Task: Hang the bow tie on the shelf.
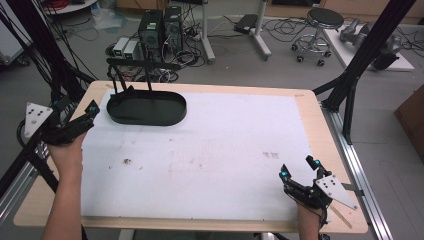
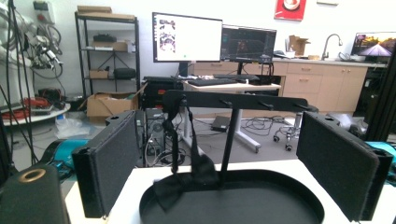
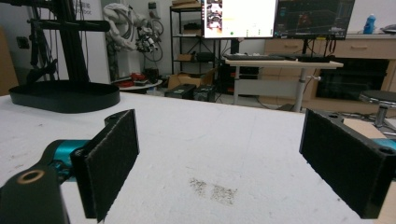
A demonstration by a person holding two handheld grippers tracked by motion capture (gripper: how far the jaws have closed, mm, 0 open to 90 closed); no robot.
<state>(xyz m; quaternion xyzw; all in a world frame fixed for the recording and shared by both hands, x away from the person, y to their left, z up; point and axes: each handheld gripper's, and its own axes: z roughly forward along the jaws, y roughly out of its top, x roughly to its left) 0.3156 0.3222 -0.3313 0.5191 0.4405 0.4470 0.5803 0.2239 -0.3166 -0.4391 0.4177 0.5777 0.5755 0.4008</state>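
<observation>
your left gripper (image 1: pixel 89 111): jaws wide, empty, at far-left table edge beside black tray (image 1: pixel 146 107) | your right gripper (image 1: pixel 300 167): jaws wide, empty, near-right corner | white mat (image 1: pixel 210 150) between lies open

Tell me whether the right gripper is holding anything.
No: in the right gripper view the right gripper stands open, with bare white table cover between its jaws.

High view overhead, forward-down; claw views low; all share tray (image 1: pixel 145 107).
</observation>
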